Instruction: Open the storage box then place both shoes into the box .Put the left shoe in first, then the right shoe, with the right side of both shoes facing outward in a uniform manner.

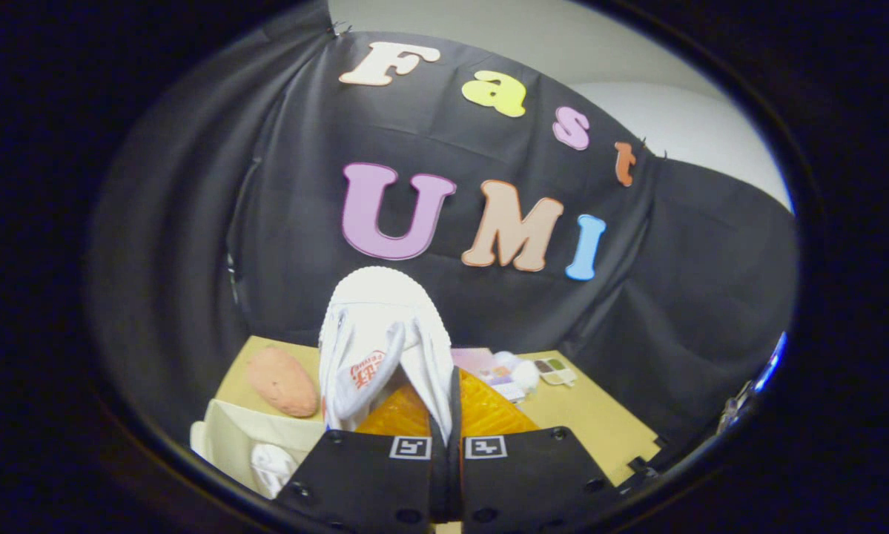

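Observation:
A white canvas shoe [376, 315] with an orange insole [481, 411] hangs in the air, its toe pointing up and away from me. My gripper [445, 445] is shut on the shoe's side wall at the opening, with the thin edge pinched between both fingers. Below and left of the fingers stands the cream storage box [225, 437], open at the top. A white item [272, 467] lies inside it; I cannot tell if it is the other shoe.
The tan tabletop [592, 423] stretches beyond the fingers. A pinkish-brown lumpy object [282, 382] lies behind the box. Small pale items and a palette-like tray [555, 371] sit at the table's far edge, by the black cloth wall.

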A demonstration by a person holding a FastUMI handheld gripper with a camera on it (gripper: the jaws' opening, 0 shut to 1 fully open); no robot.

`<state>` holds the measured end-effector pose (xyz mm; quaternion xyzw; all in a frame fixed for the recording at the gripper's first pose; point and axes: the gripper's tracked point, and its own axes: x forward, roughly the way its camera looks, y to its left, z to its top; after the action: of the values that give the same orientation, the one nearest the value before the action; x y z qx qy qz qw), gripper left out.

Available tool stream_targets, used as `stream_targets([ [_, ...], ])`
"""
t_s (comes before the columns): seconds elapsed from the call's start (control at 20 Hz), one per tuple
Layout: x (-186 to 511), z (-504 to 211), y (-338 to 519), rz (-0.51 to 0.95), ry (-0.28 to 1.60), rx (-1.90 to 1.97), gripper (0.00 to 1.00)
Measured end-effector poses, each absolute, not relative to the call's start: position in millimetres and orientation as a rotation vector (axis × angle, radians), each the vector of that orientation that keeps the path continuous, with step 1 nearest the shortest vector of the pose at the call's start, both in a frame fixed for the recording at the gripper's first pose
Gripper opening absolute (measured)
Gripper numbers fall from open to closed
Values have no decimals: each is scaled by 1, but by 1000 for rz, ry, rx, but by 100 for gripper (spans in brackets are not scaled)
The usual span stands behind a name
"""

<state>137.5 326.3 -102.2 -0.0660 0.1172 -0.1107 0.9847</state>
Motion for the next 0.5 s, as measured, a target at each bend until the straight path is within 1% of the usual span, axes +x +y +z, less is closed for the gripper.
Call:
stream_targets([
  [0.2,145,-150,385,-134,317,-100,3],
  [0.35,149,-199,410,-108,405,-132,3],
  [0.5,144,-243,412,-120,502,-188,3],
])
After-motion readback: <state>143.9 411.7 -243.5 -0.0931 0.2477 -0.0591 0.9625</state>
